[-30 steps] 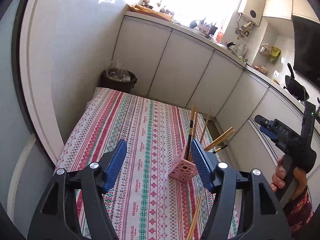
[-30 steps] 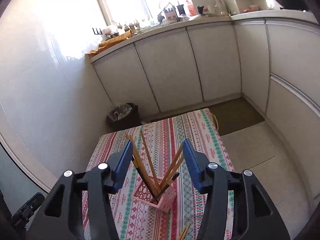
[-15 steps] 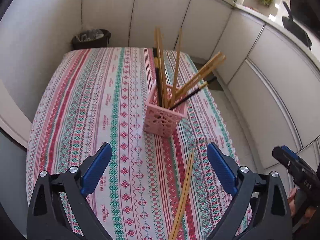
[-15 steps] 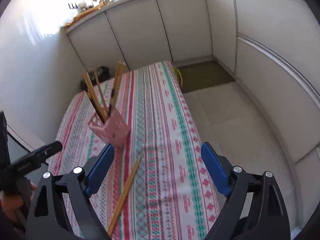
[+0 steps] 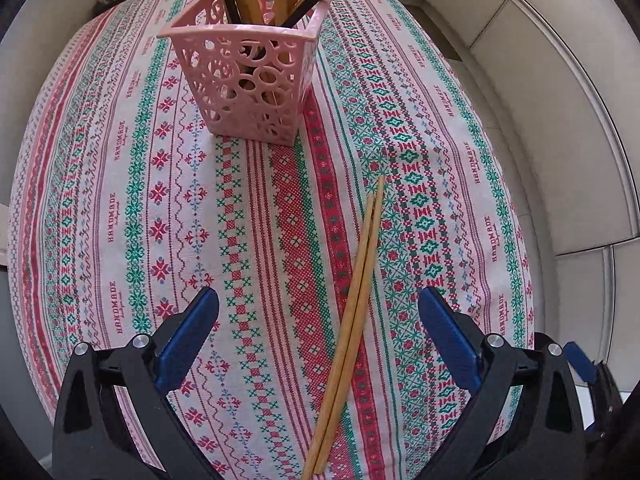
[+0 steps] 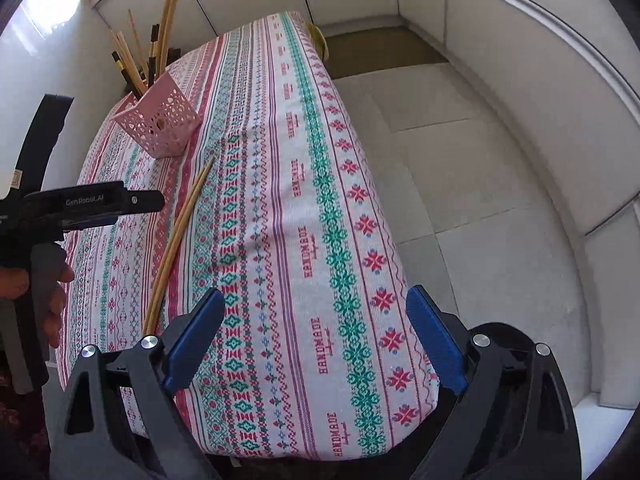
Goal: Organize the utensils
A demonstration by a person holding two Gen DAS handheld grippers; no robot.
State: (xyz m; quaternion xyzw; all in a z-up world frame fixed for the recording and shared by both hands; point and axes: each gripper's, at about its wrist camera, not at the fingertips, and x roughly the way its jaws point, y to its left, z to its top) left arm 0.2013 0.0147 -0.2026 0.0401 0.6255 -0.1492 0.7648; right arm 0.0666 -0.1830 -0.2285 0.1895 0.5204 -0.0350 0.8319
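Two loose chopsticks (image 5: 354, 312) lie side by side on the tablecloth (image 5: 120, 200) between the spread left gripper (image 5: 318, 332), near the pink holder (image 5: 244, 76); pinching off-centre could catch only one or roll them apart, while the right gripper (image 6: 314, 338) hangs spread, empty.

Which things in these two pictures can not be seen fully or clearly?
- Left wrist view: tops of the chopsticks in the pink perforated plastic basket, cut by the upper edge.
- Left wrist view: near ends of the two loose bamboo chopsticks, cut by the lower edge.
- Right wrist view: their near ends, hidden behind the right gripper.
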